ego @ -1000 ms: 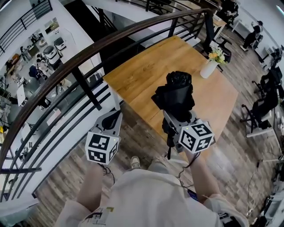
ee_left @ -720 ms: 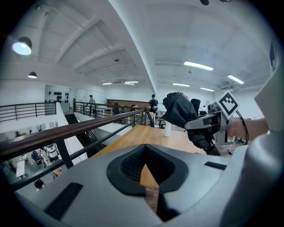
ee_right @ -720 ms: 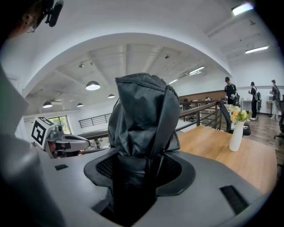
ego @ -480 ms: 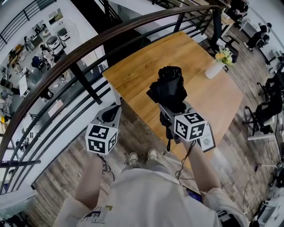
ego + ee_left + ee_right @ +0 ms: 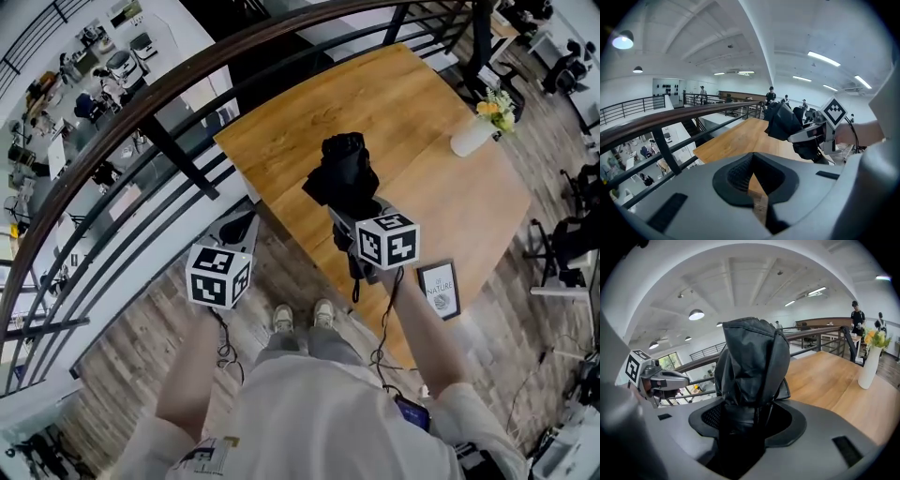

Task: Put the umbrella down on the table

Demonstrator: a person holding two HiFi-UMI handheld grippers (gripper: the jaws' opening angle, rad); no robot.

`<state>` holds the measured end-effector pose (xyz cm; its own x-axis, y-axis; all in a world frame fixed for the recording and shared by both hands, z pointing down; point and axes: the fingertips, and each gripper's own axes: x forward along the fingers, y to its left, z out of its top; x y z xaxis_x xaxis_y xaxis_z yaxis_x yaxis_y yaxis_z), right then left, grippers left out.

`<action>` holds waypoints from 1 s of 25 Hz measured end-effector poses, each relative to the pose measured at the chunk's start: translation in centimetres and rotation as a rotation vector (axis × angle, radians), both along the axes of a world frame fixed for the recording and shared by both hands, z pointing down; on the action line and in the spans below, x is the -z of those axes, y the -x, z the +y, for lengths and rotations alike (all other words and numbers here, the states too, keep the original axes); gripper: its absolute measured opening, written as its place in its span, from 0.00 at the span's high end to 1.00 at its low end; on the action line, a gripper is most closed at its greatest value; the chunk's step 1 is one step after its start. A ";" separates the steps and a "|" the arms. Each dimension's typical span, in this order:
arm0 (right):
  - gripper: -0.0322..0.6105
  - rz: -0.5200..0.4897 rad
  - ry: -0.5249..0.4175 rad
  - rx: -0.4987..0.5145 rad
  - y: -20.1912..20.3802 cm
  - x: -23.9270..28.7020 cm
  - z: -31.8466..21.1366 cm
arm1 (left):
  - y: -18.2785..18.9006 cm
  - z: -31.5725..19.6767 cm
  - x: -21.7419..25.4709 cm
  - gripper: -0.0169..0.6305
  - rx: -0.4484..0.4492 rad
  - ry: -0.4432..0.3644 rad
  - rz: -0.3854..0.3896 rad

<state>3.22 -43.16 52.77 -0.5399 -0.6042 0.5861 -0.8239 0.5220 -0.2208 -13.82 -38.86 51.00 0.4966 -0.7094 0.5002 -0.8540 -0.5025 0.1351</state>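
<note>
A folded black umbrella sticks out forward from my right gripper, whose jaws are shut on its lower part. In the right gripper view the umbrella fills the space between the jaws. It hangs over the near left part of the wooden table; I cannot tell whether it touches the top. My left gripper is to the left, off the table's edge by the railing, shut and empty. In the left gripper view the umbrella is ahead on the right.
A white vase with flowers stands at the table's far right. A small framed card lies on the near right corner. A dark railing runs along the left with a drop to a lower floor beyond it. Chairs stand at the right.
Both grippers have come down and forward. The umbrella now sits lower over the table's near part. The framed card has come into view.
</note>
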 end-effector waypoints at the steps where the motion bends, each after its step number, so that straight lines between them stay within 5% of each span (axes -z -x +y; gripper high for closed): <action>1: 0.55 0.007 0.015 0.004 0.0 -0.9 -0.3 | -0.1 -0.1 -0.5 0.95 -0.003 0.013 -0.008; 15: 0.55 0.064 0.209 0.015 -0.8 -12.0 -0.8 | -2.0 -1.4 -7.9 0.95 0.065 0.188 0.045; 25: 0.55 0.142 0.265 0.027 -1.6 -16.8 0.0 | -2.7 -0.3 -10.5 0.95 0.069 0.263 0.044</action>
<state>4.83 -43.13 69.53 -0.4548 -0.4067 0.7923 -0.8430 0.4835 -0.2357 -11.14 -39.16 61.54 0.4771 -0.5910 0.6504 -0.8753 -0.3860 0.2913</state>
